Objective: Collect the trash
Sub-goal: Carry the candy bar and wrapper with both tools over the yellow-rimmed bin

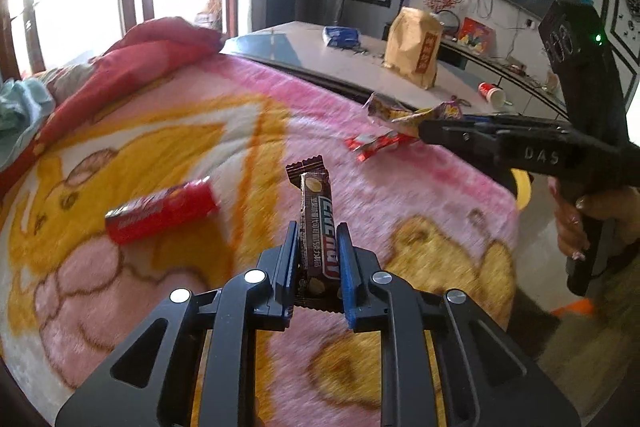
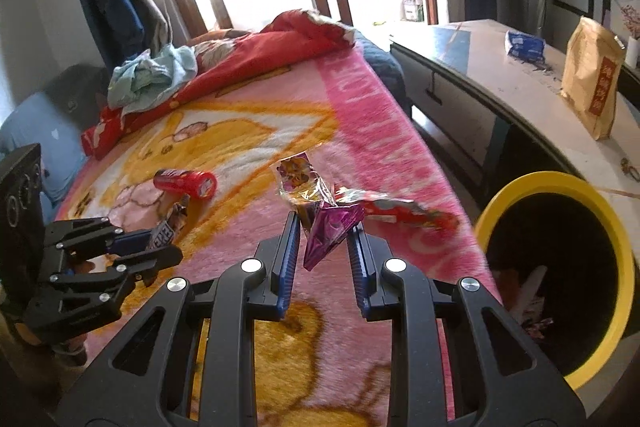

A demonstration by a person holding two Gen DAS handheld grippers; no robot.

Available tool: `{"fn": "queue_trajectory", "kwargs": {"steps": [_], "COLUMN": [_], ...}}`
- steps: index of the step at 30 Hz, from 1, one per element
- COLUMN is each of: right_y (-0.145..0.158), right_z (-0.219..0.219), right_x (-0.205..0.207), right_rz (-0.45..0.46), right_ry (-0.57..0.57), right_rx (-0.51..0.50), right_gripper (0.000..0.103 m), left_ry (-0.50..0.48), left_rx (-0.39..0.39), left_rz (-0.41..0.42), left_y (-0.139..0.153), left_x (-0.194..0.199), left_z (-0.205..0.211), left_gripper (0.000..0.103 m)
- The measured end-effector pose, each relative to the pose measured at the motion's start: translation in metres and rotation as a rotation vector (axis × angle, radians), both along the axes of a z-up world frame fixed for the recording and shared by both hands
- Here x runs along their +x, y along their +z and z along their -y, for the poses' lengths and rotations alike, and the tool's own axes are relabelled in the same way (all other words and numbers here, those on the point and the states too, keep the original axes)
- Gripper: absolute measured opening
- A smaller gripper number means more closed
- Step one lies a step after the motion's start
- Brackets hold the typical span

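Closest to me, the left gripper (image 1: 318,243) has its blue pads pressed flat against a dark brown chocolate-bar wrapper (image 1: 316,227), which stands up out of the jaws clear of the bed; its white lettering runs lengthwise and is only partly legible, with small Chinese characters beside it that I can't make out. Beside it, the right gripper (image 2: 326,239) pinches a crumpled purple-and-yellow foil snack wrapper (image 2: 320,215), lifted above the pink plush blanket with the yellow cartoon print (image 2: 360,115). The side of that gripper's black body reads "DAS".

Just off the bed's edge, near the right gripper, stands a black bin with a yellow rim (image 2: 616,239); a few scraps already lie inside, so some collecting looks done. Two pieces are in hand and not yet dropped.

Left on the blanket: a red cylindrical snack tube (image 2: 186,183) with blurred white print, and a torn red-and-white wrapper (image 2: 404,213) just past the right gripper.

Farther off, on the pale table (image 2: 500,95), a brown paper bag (image 2: 592,91) carries a red label of Chinese characters, unreadable, and a blue packet (image 2: 525,45) lies behind it.
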State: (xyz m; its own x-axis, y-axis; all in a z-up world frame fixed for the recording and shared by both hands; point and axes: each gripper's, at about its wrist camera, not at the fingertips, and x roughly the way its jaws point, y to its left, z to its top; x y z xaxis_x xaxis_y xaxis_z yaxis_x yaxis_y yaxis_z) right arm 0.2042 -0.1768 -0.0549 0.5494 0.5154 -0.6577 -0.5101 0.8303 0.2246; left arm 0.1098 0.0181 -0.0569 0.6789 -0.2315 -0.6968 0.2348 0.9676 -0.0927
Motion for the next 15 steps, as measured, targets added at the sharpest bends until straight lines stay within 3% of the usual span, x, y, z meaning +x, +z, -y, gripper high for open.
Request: {"fn": "queue_trajectory", "kwargs": {"steps": [15], "right_y": [0.010], "right_z": [0.058], "right_x": [0.018], "right_rz": [0.009], "right_ry": [-0.150], "right_rx": [0.036], "right_gripper": [0.018], "left_ry": [-0.082], "left_rx": [-0.040], "left_rz": [0.048], "left_y": [0.018], "left_x": [0.018], "left_z": [0.052], "left_gripper": [0.018]}}
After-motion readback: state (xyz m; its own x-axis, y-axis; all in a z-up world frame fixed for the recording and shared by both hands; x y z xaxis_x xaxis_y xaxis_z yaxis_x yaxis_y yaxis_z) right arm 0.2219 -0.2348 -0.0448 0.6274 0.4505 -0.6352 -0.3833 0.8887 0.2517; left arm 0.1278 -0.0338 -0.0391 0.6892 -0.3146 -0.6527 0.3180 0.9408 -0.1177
